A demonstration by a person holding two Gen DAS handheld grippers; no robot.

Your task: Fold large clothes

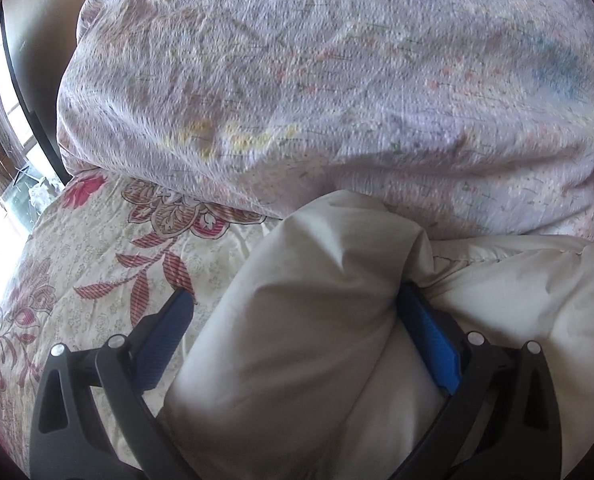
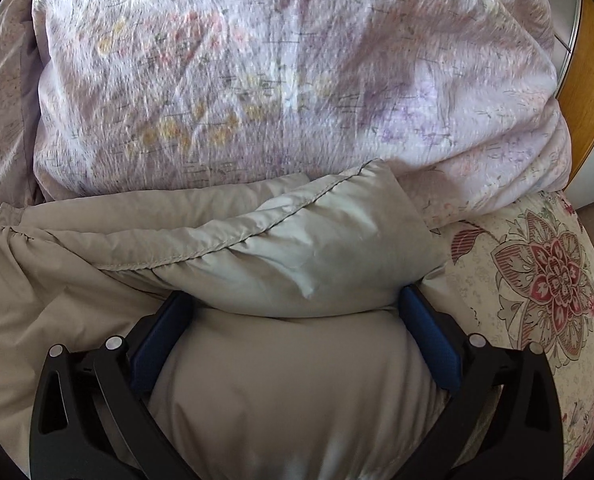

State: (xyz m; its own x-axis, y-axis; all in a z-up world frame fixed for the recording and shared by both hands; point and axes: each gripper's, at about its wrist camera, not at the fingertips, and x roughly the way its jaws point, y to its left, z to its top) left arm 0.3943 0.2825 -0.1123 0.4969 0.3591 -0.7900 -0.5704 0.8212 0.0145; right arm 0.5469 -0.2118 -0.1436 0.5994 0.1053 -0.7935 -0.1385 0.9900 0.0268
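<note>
Left gripper (image 1: 297, 300) low over the bed, pointing forward along the mattress toward a lilac floral quilt (image 1: 337, 80). Right gripper (image 2: 297, 300) in the same low, forward pose — no hand or sleeve in either view.

Task item: a puffy beige comforter (image 2: 297, 248), smooth fabric, stitched hem running diagonally across its top fold. It lies on the floral bedsheet (image 1: 97, 248), bunched against the foot of the heaped lilac floral quilt. In the left wrist view it reads paler, cream, a thick rolled wad (image 1: 317, 300).

Tools: left jaws stand wide apart; the wad fills most of the gap and presses the right blue pad (image 1: 429, 340), while the left pad (image 1: 165, 336) shows clear of the cloth — grip not confirmed. Right jaws equally wide, a thick fold bulging between them and touching both blue pads (image 2: 157, 340) — clamped on the comforter's bulk.
</note>
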